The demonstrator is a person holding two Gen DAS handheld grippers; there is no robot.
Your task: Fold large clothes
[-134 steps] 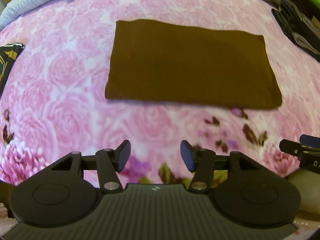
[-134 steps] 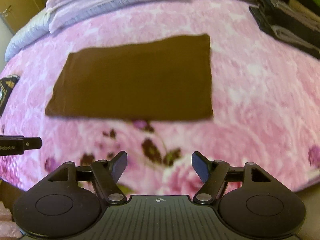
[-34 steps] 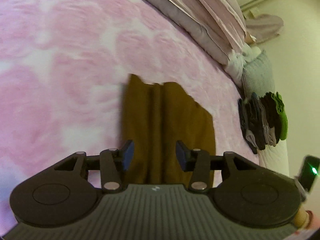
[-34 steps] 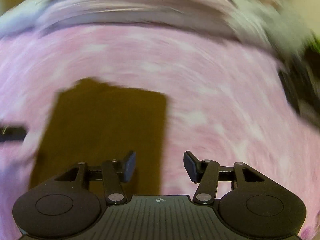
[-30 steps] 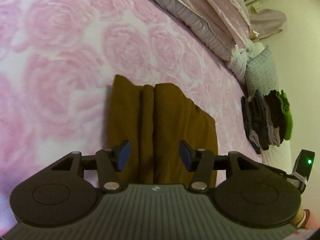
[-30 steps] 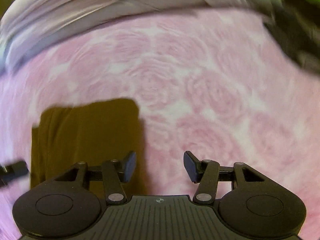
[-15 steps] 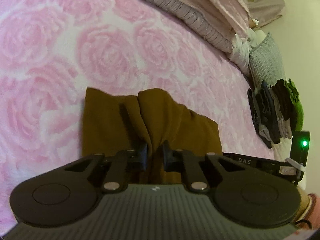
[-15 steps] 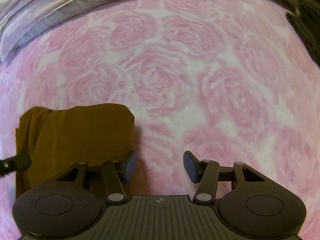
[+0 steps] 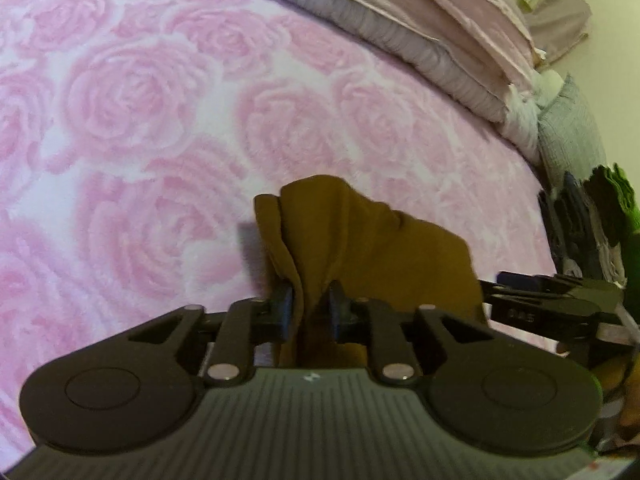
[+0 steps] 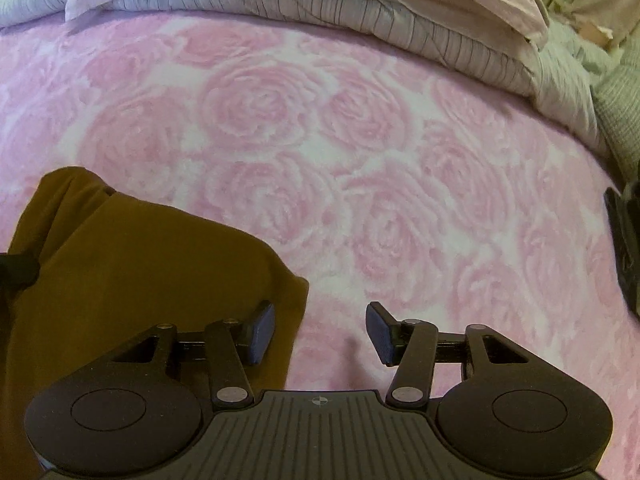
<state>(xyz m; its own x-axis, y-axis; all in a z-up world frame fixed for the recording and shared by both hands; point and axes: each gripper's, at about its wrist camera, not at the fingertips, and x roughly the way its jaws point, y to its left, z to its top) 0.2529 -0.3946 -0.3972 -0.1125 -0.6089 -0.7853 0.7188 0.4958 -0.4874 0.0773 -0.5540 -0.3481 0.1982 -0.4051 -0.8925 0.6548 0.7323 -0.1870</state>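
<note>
In the left wrist view, the left claw (image 9: 310, 312) sits at lower centre with its blue pads (image 9: 285, 312) pinching a bunched ridge of the brown garment (image 9: 360, 240). The jaws are narrow and just opening, with the cloth between them and pressed on both sides. From the pinch the garment rises in a crumpled peak toward the middle of the frame and spreads to the right over the pink rose-patterned bedspread (image 9: 140, 112).

This view alone shows a stack of folded dark and green clothes (image 9: 592, 220) at the right edge, a grey pillow (image 9: 568, 136) above it, and part of the other tool's black frame at right centre, close against the garment's right edge. Folded lilac and grey bedding (image 9: 420, 40) runs across the upper right.

The right wrist view shows the right claw (image 10: 320, 332) at lower centre, jaws wide and holding nothing. Its left pad (image 10: 262, 332) lies over the garment's right edge while the right pad is above bare bedspread (image 10: 360, 160). Here the brown garment (image 10: 140, 272) fills the lower left, lying flatter than in the other view. Bedding (image 10: 320, 4) spans the top of the frame, and a dark object at the right edge is too cut off to identify.
</note>
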